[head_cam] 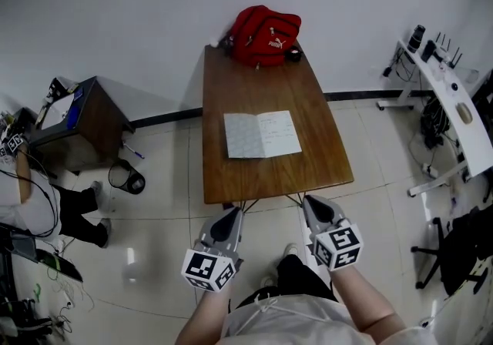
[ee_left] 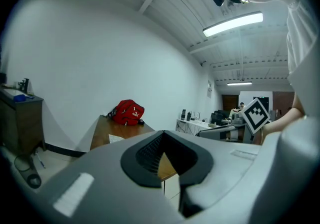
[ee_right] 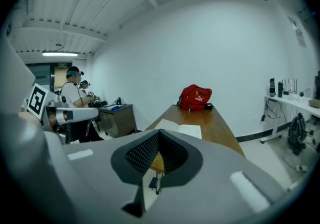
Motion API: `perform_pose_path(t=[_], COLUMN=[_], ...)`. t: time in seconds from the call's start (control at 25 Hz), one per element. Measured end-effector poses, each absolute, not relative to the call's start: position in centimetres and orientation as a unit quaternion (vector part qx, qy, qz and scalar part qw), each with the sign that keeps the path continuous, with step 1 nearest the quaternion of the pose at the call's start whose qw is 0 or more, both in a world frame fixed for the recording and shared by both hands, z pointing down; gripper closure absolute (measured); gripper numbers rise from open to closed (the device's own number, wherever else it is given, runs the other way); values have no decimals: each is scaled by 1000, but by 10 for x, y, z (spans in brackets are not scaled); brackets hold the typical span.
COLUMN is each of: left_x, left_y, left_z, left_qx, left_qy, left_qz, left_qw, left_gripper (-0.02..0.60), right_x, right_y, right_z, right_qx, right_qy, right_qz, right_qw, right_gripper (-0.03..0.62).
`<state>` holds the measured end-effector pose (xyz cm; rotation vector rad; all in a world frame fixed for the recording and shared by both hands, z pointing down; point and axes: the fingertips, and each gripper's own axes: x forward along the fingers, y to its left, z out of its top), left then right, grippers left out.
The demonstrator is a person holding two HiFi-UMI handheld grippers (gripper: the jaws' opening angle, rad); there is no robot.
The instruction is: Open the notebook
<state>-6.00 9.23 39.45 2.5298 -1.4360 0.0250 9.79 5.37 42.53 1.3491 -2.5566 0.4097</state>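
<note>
The notebook (head_cam: 262, 135) lies open flat on the wooden table (head_cam: 231, 182), its white pages up; it also shows small in the left gripper view (ee_left: 116, 138) and the right gripper view (ee_right: 181, 129). My left gripper (head_cam: 231, 216) (ee_left: 161, 143) is shut and empty, held off the table's near edge at the left. My right gripper (head_cam: 312, 203) (ee_right: 157, 144) is also shut with nothing in it, just before the near edge at the right. Neither touches the notebook.
A red bag (head_cam: 266, 35) sits at the table's far end against the wall. A dark cabinet (head_cam: 77, 116) and a black bin (head_cam: 127, 179) stand left, near a seated person (head_cam: 46, 212). A white desk (head_cam: 454, 105) and office chair (head_cam: 454, 251) stand right.
</note>
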Motion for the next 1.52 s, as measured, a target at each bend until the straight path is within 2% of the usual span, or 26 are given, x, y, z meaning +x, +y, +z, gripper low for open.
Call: perform_pose_path(t=[0.76, 1.52], left_x=[-49, -24], left_y=[153, 175], left_z=[350, 344], left_qx=[868, 873], left_qy=[-489, -482], left_qz=[-39, -29], left_qw=[75, 65], left_gripper=[586, 586], right_x=[94, 115], right_y=[128, 154], right_z=[377, 373], right_qx=[440, 436], right_qy=[-890, -893], right_qz=[71, 67], right_qw=[94, 89], right_gripper=[586, 586])
